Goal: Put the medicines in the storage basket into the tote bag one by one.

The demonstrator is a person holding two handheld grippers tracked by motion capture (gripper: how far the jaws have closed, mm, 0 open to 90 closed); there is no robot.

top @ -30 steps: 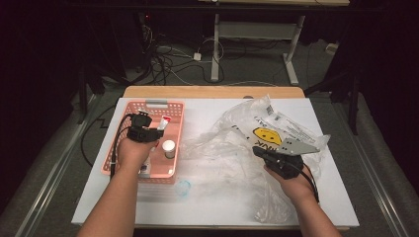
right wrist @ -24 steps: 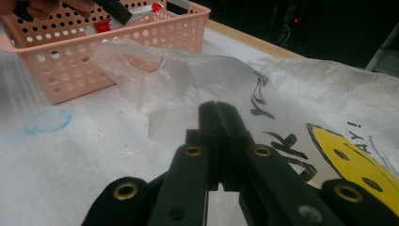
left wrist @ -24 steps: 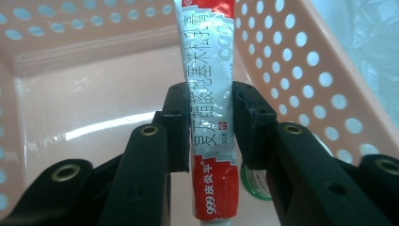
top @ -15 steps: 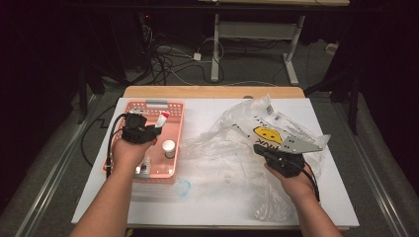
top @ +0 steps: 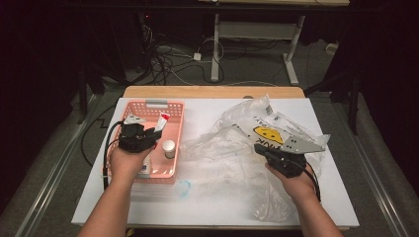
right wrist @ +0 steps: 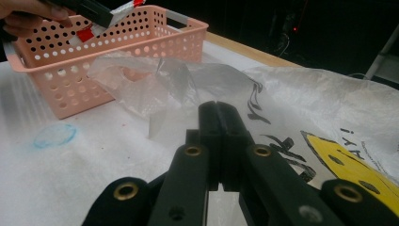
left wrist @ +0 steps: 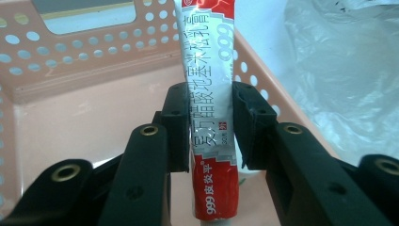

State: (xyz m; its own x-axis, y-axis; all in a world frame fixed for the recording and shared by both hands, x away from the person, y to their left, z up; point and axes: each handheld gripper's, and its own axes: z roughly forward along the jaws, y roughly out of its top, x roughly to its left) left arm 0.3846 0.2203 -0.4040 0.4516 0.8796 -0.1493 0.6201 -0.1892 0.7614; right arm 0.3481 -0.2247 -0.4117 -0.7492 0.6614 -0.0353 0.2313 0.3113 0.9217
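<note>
Clearly the left tongs (left wrist: 209,127) have hold of a red-and-silver ointment tube (left wrist: 211,94), the jaws closed on its flat body about midway along, with the red crimped end toward the camera and the printed silver part running up past the jaw tips. In the high view the tube (top: 162,121) is held over the pink perforated basket (top: 148,174), which stands at the bench's (top: 207,210) left side, nearer the far edge; a small white-capped bottle (top: 168,148) stands inside it.

The right tongs (right wrist: 217,141) are fully closed with the jaws pressed together. Whether they pinch a fold of the clear plastic bag (top: 237,148) spread across the bench's middle and right cannot be told.

By its look, the tube is light, soft and foil-skinned, so it would likely dent under a hard squeeze and slide if held near the smooth silver end. Gripping across the flat faces, as now, seems safest. The bag is thin, limp and slippery; a bunched fold would likely hold better than a single layer.
</note>
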